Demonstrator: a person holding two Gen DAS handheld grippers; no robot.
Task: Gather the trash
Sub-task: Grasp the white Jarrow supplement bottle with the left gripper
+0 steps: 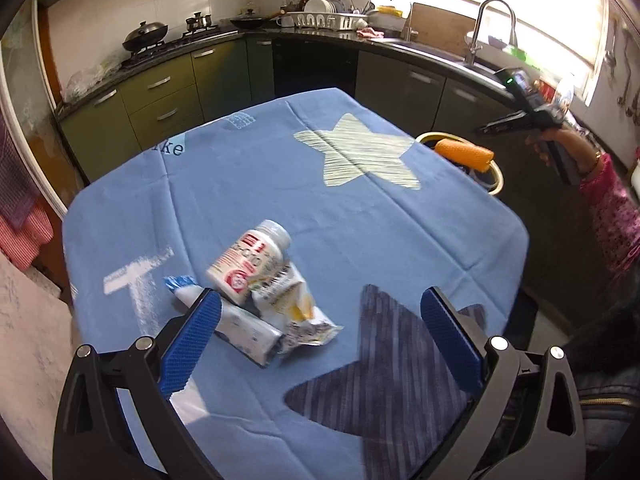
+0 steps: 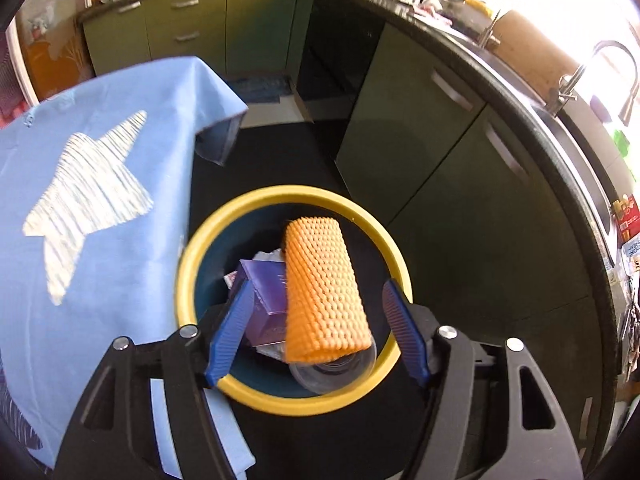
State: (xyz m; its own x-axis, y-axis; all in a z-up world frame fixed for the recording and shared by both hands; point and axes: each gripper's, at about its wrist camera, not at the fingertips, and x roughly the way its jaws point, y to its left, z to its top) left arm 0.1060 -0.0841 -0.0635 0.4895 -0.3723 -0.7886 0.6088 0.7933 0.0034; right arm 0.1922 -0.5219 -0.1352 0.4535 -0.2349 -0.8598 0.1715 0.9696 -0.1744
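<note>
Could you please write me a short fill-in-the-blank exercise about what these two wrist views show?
1. The orange roll hangs between the open fingers of the right gripper, over a bin with a ____ rim.
2. The white bottle lies on its ____ on the blue tablecloth.
3. Inside the bin, beside the roll, sits a ____ box.
4. The left gripper has its jaws ____ above the crumpled wrappers.

Missing words: yellow; side; purple; open
</note>
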